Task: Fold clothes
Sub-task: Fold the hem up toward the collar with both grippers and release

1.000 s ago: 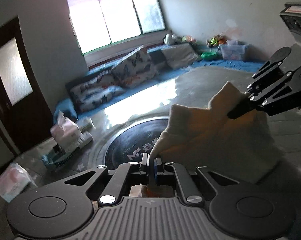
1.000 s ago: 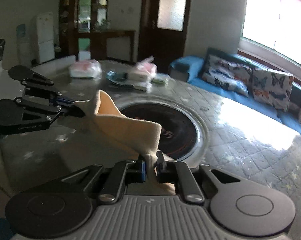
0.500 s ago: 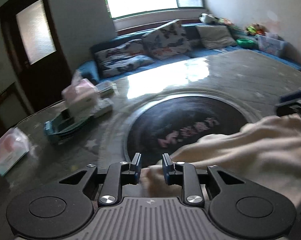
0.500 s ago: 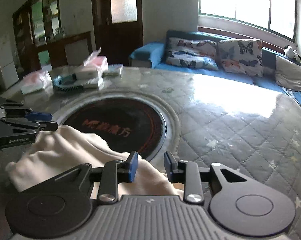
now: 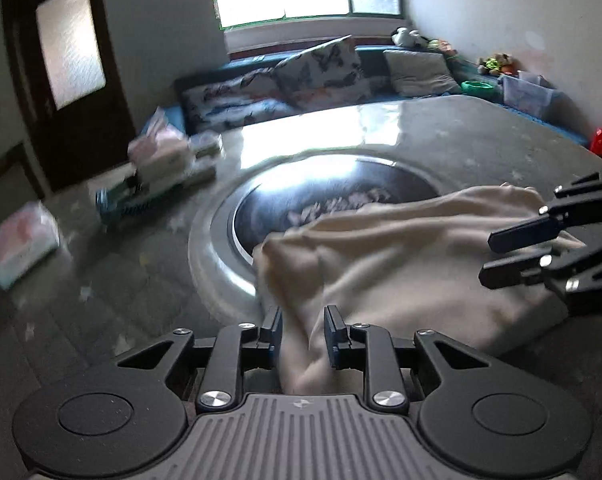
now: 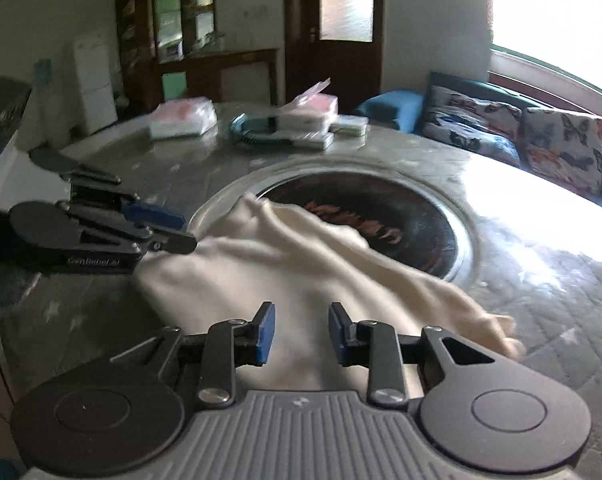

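A cream garment (image 5: 401, 256) lies crumpled on the quilted table, its far edge lapping over the black round inset (image 5: 333, 200). My left gripper (image 5: 303, 332) is open, and a fold of the garment runs loosely between its fingers. In the same view my right gripper (image 5: 517, 252) hovers open over the garment's right end. In the right wrist view the right gripper (image 6: 301, 332) stands open just above the garment (image 6: 293, 264). There the left gripper (image 6: 173, 230) sits at the garment's left corner, with its jaws parted.
Tissue packs (image 6: 183, 118) and a blue tray (image 6: 257, 130) of boxes stand at the table's far side. One more pack (image 5: 21, 246) lies near the left edge. A sofa with patterned cushions (image 5: 313, 76) runs under the window beyond the table.
A second ago both grippers were shut on the garment and held it up. Both have since opened and dropped lower, and the garment now lies on the table.
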`<state>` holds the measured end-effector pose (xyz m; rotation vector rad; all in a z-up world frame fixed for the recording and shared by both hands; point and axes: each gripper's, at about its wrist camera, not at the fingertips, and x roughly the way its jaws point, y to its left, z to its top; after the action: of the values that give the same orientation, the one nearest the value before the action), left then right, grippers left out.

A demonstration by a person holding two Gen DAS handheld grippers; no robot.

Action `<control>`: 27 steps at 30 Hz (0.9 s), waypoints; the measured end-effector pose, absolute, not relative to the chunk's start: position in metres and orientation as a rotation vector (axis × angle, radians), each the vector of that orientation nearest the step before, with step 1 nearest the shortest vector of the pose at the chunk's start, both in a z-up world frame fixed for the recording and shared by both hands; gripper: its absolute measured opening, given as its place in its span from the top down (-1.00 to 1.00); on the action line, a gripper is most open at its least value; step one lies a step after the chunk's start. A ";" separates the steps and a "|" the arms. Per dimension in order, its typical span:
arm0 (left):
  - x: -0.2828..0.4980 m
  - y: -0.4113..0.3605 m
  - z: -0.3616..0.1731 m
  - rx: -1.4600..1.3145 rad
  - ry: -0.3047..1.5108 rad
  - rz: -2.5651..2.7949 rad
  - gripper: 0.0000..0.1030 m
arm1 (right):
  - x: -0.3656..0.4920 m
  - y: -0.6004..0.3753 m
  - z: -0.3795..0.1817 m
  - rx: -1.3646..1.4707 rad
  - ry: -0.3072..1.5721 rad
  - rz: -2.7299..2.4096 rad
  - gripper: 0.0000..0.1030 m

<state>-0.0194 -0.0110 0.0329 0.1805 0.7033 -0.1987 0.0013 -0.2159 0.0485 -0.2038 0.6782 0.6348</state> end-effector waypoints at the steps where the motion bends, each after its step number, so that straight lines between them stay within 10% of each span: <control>1: -0.019 -0.007 0.033 0.154 0.712 -0.201 0.48 | 0.000 -0.215 0.046 -0.208 0.682 0.640 0.41; 27: -0.042 -0.015 0.041 0.156 0.775 -0.284 0.48 | -0.019 -0.218 0.049 -0.208 0.723 0.683 0.31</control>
<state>-0.0424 -0.0148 0.0411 0.1556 0.7755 -0.2844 -0.0189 -0.2176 0.0490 -0.2083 0.7227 0.6825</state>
